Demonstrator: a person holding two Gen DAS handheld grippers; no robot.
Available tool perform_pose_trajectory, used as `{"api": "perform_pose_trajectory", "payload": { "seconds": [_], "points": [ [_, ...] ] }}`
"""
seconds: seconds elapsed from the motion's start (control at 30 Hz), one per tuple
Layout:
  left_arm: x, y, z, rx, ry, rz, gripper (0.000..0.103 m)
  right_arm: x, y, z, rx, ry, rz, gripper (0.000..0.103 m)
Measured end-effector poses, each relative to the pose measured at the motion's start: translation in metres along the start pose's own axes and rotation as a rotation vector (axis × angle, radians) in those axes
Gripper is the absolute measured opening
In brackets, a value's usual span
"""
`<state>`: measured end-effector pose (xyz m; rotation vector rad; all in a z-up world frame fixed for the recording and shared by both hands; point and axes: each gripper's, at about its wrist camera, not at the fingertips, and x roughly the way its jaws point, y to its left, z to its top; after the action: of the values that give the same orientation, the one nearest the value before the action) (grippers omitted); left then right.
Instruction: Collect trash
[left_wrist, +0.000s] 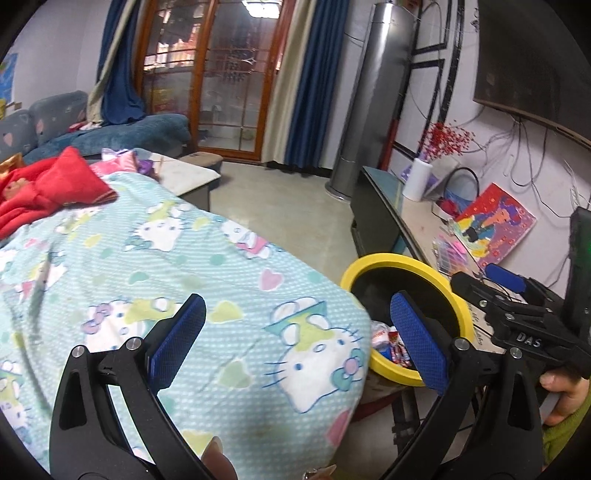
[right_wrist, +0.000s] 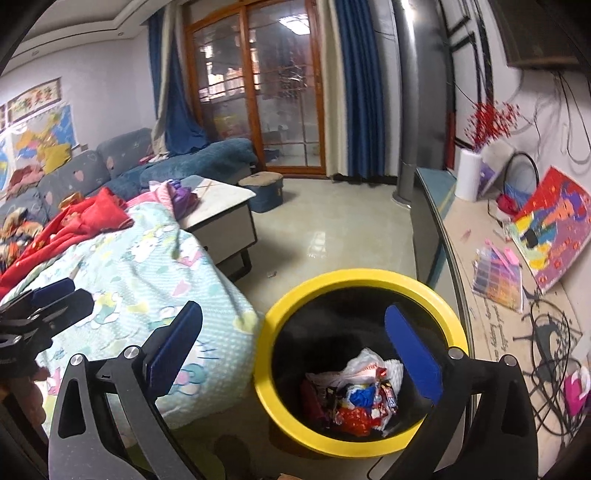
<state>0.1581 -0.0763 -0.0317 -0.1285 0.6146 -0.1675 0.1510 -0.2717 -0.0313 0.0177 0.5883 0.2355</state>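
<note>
While the trash (right_wrist: 354, 398) sits heaped in the bottom of the yellow-rimmed bin (right_wrist: 295, 295), a crumpled white bag over red and blue wrappers, both tools hang empty above it. Right gripper (right_wrist: 295, 354) is spread wide, blue pads well apart, nothing between them, angled down at the bin's mouth. Left gripper (left_wrist: 295, 347) is likewise spread and empty, hovering over the patterned blanket (left_wrist: 207, 258) just beside the bin, with one pad overlapping the rim in its view. No loose litter shows on the blanket from either camera, so I'd judge the collecting well along. Outward now: red cloth (right_wrist: 92, 218) further up the blanket, a low table (right_wrist: 218, 199) beyond it, and a long counter (right_wrist: 491, 295) on the far side carrying a bright picture and cables. The risks from here: a low swing could knock the rim and tip the bin, and a pad could snag the blanket and drag it over the opening
</note>
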Motion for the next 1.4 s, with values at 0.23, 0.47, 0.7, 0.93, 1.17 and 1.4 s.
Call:
{"api": "perform_pose_trajectory", "payload": {
  "seconds": [0.23,0.47,0.7,0.93,1.17,1.4],
  "points": [
    [-0.034,0.021,-0.001,-0.012,-0.076,0.077,0.092,-0.019,0.031,0.007,0.0,-0.062,0.023,0.096],
    [-0.07,0.037,-0.005,-0.021,-0.156,0.133,0.092,-0.054,0.06,0.006,-0.023,-0.209,0.005,0.096],
    [-0.099,0.049,-0.014,-0.011,-0.206,0.152,0.092,-0.077,0.085,-0.003,-0.048,-0.251,-0.031,0.096],
    [-0.118,0.053,-0.03,0.0,-0.238,0.145,0.092,-0.1,0.113,-0.024,-0.092,-0.331,-0.058,0.096],
    [-0.137,0.051,-0.049,-0.003,-0.274,0.133,0.092,-0.114,0.119,-0.043,-0.063,-0.342,-0.039,0.096],
    [-0.143,0.051,-0.054,-0.009,-0.288,0.142,0.092,-0.114,0.122,-0.045,-0.067,-0.346,-0.008,0.096]
  ]
}}
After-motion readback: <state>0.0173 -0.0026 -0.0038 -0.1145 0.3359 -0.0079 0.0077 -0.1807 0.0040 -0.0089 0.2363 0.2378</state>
